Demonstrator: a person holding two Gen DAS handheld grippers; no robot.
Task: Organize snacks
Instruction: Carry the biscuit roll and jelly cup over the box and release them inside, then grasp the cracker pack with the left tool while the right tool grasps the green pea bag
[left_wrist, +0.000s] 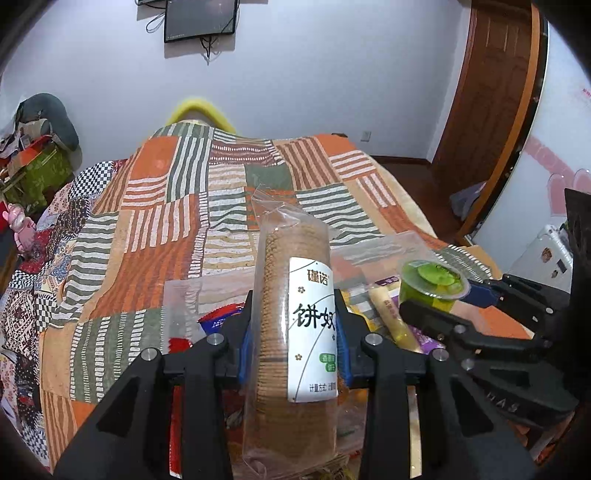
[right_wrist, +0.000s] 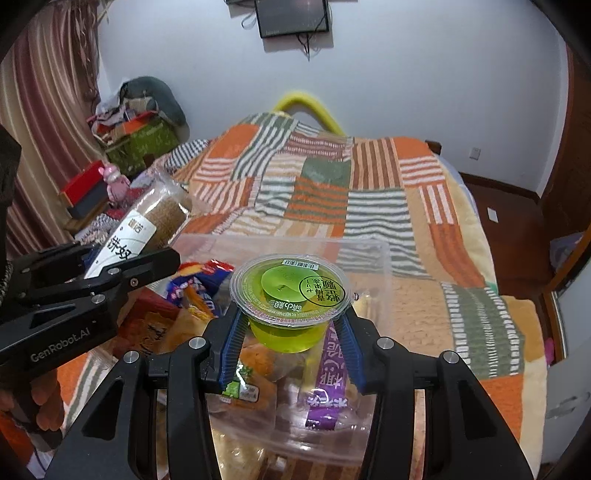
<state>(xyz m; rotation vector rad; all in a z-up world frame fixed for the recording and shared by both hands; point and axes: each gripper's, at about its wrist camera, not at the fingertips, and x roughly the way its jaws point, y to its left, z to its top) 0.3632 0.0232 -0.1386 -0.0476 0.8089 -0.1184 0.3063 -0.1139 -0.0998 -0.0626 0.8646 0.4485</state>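
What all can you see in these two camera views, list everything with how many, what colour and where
biscuit sleeve: one, tan in clear wrap with white label, clamped in the left gripper above the bin
jelly cup: one, green, clamped in the right gripper above the bin
plastic bin: one, clear, on the bed, holding mixed snack packets
purple packet: one, in the bin under the cup
patchwork blanket: one, orange, green and white, covering the bed
screen: one, black, on the far wall
pink toy: one, left of the bed
door: one, brown, at the right
left gripper: one, black with blue pads
right gripper: one, black with blue pads
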